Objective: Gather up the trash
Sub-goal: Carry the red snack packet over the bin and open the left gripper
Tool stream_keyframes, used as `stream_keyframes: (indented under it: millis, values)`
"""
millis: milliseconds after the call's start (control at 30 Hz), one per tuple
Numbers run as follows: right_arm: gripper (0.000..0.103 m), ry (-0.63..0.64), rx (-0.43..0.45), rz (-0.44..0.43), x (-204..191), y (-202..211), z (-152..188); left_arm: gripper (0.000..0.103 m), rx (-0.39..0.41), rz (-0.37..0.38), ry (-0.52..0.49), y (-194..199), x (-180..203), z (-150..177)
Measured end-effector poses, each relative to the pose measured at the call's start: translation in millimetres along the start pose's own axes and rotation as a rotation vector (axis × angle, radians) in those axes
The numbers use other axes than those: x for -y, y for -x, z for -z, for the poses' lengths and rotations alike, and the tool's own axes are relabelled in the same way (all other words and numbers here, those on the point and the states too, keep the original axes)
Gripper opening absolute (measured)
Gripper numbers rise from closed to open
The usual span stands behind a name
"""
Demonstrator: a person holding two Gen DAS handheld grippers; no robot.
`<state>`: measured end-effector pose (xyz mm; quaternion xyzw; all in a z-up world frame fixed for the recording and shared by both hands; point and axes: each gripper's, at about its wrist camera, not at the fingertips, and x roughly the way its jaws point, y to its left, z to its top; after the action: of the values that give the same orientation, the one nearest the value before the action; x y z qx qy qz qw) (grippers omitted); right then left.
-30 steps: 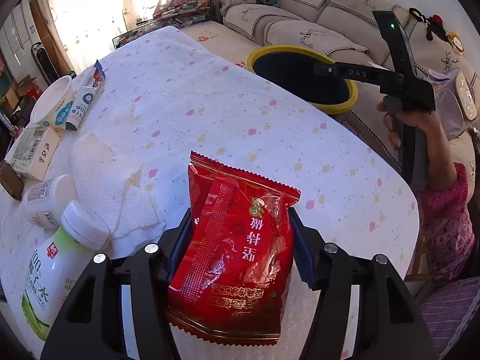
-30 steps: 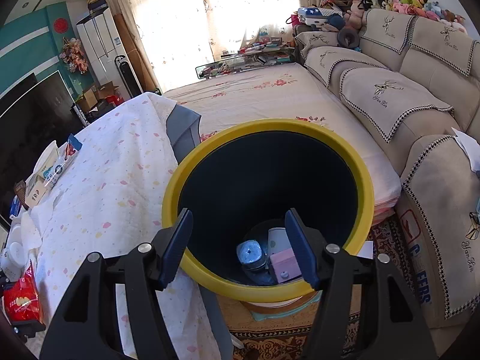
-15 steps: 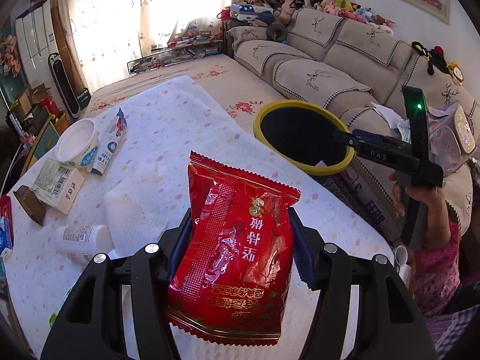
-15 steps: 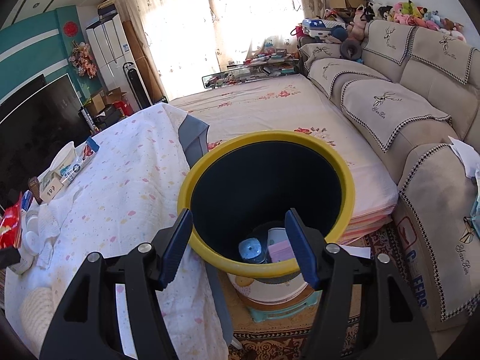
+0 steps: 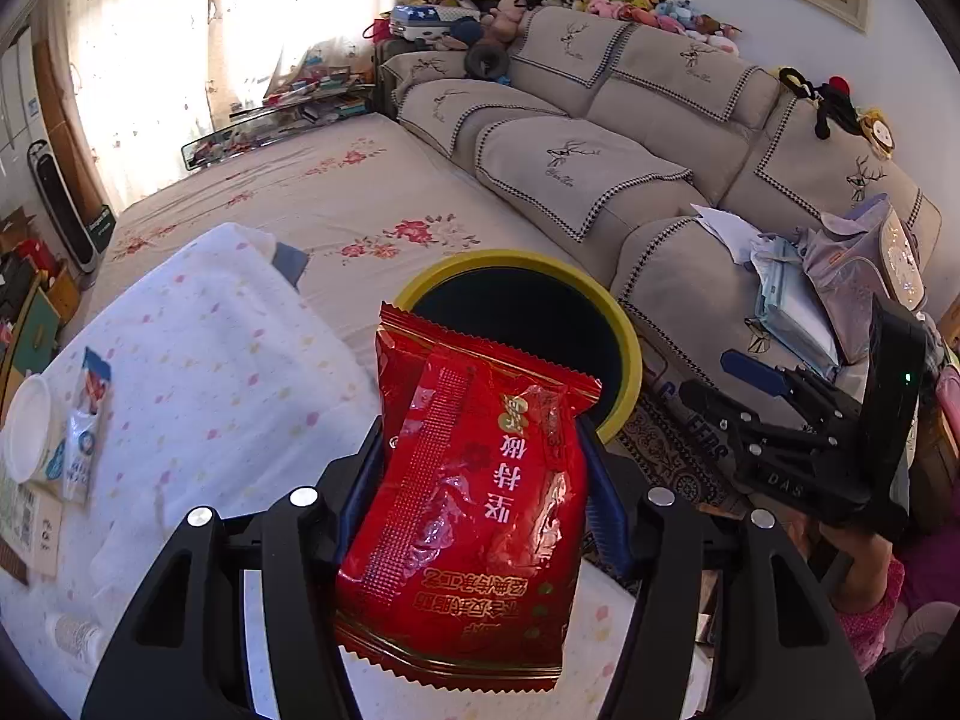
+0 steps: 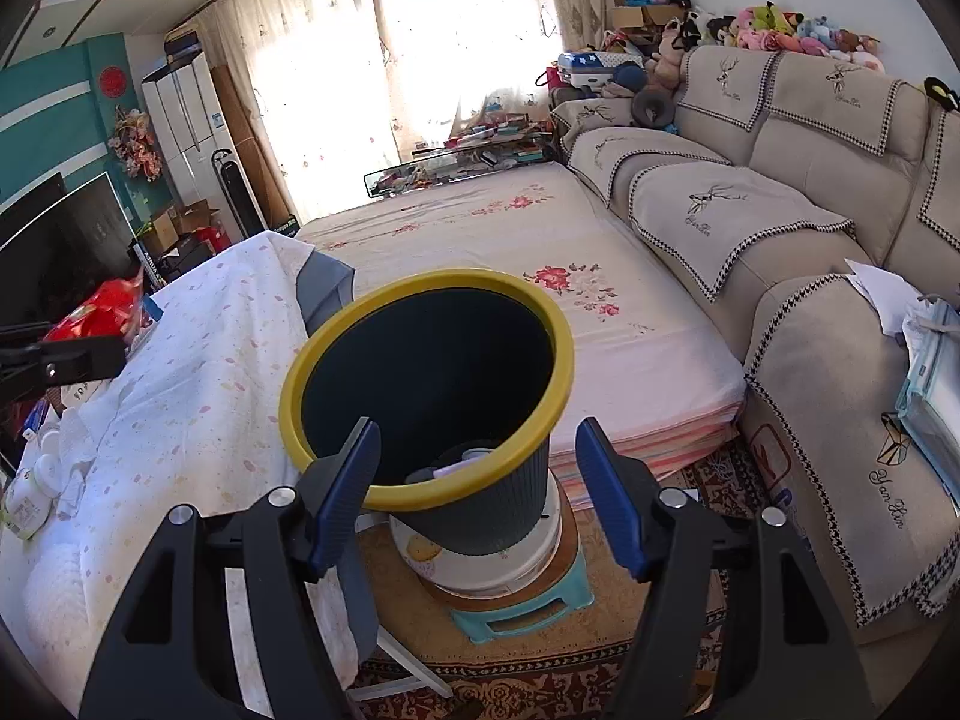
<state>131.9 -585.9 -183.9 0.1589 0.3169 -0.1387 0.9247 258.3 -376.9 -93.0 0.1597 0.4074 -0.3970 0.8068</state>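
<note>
My left gripper (image 5: 483,450) is shut on a red snack packet (image 5: 468,510), which stands upright between its pads. Just beyond the packet is a dark bin with a yellow rim (image 5: 627,348), past the edge of the white dotted table cloth (image 5: 210,360). The right wrist view looks down into the same bin (image 6: 432,282), which holds some trash (image 6: 468,459). My right gripper (image 6: 477,429) hangs in front of the bin and its jaws are opening, with nothing between them. The red packet (image 6: 96,312) shows at the far left there. A hand holds the right gripper (image 5: 714,375) to the right of the bin.
The bin stands on a white pot on a teal stool (image 6: 522,606) over a patterned rug. A floral mattress (image 6: 540,276) lies behind it and a beige sofa (image 6: 750,210) runs along the right. A white cup (image 5: 27,426), a tube (image 5: 84,426) and boxes lie on the table.
My left gripper has carried the red packet from over the table to right in front of the bin. My right gripper has drawn back from the bin and its jaws have widened a little.
</note>
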Motion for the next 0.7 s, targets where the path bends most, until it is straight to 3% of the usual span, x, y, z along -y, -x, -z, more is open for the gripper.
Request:
stream_keyframes:
  millis: [167, 367, 567, 700]
  values:
    - [0.064, -0.039, -0.014, 0.019, 22, 2, 11, 0.059, -0.04, 0.021, -0.002, -49, 19, -35]
    - [0.065, -0.065, -0.023, 0.04, 39, 5, 18, 0.059, -0.093, -0.007, 0.007, -107, 27, -59]
    - [0.065, -0.064, -0.024, 0.043, 39, 4, 17, 0.059, -0.13, -0.034, 0.03, -148, 20, -61]
    - [0.065, -0.062, -0.029, 0.04, 38, 3, 18, 0.069, -0.129, -0.058, 0.04, -161, 16, -62]
